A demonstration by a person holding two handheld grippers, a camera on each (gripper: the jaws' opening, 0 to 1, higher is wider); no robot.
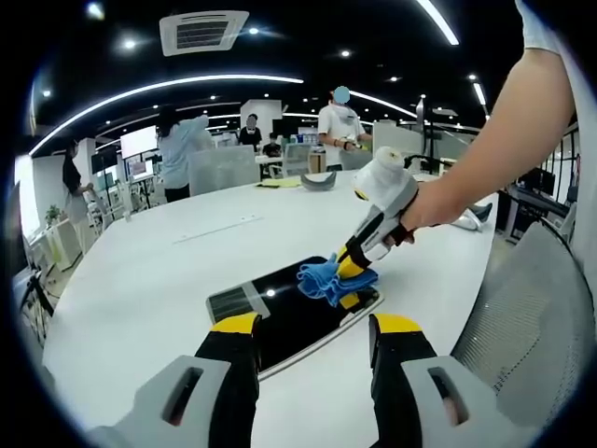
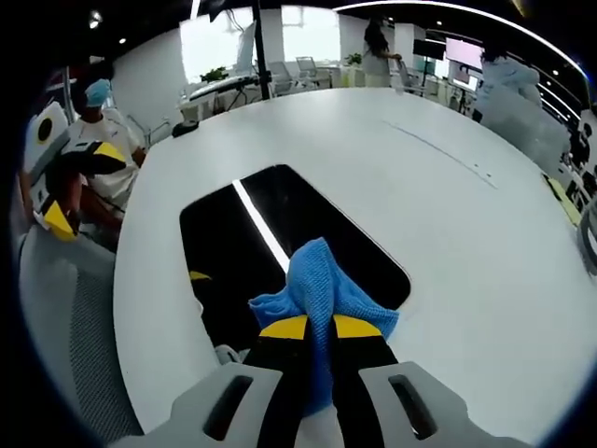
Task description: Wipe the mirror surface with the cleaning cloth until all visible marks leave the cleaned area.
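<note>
Mirror — a dark, glossy rounded-rectangle pane (image 1: 289, 313) lies flat on the white oval table (image 1: 140, 289) in the lower centre of the left gripper view, reflecting a bright strip of ceiling light. At the bottom of that view the left gripper (image 1: 315, 338) hovers just short of the mirror's near edge, its yellow-tipped black jaws spread apart with nothing between them. To the right of centre, the right gripper (image 1: 353, 278) comes in from the upper right, held by a person's hand (image 1: 420, 210), and presses a crumpled blue microfibre cleaning cloth (image 1: 326, 278) onto the mirror's far right part. A grey mesh chair (image 1: 522, 317) stands at the right edge.

In the right gripper view the mirror (image 2: 280, 233) sits in the centre, the cloth (image 2: 322, 289) bunched on its near end — the right gripper's (image 2: 319, 327) jaws are closed on the cloth. The left gripper (image 2: 70, 182) shows at the far left.
</note>
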